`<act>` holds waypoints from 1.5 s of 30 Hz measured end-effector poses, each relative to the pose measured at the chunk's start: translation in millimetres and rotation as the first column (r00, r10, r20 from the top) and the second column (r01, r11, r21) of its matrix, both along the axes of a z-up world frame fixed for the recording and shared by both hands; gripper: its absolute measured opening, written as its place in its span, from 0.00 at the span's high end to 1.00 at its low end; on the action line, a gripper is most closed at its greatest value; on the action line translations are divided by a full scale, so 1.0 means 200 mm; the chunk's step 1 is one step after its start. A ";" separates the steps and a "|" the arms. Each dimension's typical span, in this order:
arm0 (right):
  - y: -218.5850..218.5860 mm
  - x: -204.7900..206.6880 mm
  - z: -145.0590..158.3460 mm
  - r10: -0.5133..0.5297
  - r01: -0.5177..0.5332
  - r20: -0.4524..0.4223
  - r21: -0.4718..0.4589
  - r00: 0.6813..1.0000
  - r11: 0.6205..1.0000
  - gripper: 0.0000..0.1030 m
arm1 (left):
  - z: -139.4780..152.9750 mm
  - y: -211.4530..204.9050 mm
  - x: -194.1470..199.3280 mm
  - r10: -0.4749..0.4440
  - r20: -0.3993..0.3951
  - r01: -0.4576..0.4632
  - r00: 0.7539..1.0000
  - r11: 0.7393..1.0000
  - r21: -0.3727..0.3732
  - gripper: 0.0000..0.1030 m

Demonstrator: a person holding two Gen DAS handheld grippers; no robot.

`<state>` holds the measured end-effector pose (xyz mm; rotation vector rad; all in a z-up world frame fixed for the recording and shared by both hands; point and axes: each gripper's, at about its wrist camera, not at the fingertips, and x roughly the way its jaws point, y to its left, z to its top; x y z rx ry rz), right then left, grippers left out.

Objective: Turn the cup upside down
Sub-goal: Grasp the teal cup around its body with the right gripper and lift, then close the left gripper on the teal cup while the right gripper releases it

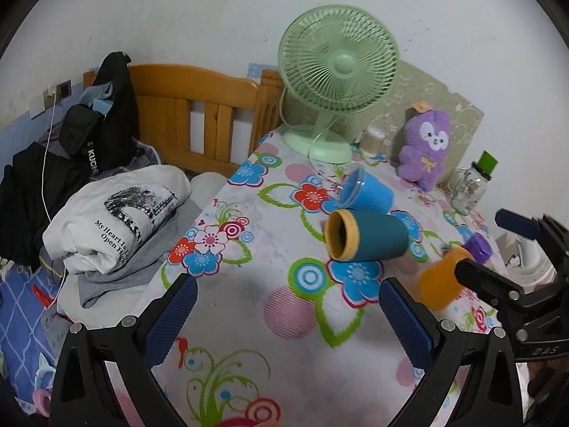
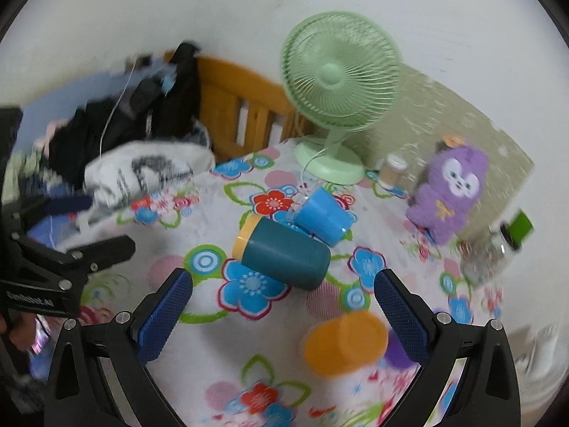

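Observation:
A dark teal cup point(image 1: 373, 236) with a yellow rim lies on its side on the flowered tablecloth, mouth to the left; it also shows in the right wrist view point(image 2: 284, 254). A light blue cup point(image 1: 368, 192) lies on its side just behind it, also in the right wrist view point(image 2: 323, 215). An orange cup point(image 1: 441, 281) lies near the right gripper, and shows blurred in the right wrist view point(image 2: 345, 343). My left gripper point(image 1: 288, 315) is open and empty in front of the teal cup. My right gripper point(image 2: 284, 311) is open and empty, above the table between the teal and orange cups.
A green fan point(image 1: 338, 71), a purple plush toy point(image 1: 425, 146), a glass jar point(image 1: 469, 186) and a small container point(image 1: 373, 138) stand along the back wall. A purple lid point(image 1: 480, 247) lies by the orange cup. Folded clothes point(image 1: 121, 213) lie on the bed at left.

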<state>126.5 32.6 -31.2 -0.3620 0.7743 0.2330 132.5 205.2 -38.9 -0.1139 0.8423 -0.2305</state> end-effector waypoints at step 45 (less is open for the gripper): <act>0.14 0.36 -0.21 0.200 -0.200 -0.472 0.049 0.859 0.978 0.30 | -0.15 0.06 0.07 0.029 -0.135 -0.033 0.990 0.999 -0.024 0.00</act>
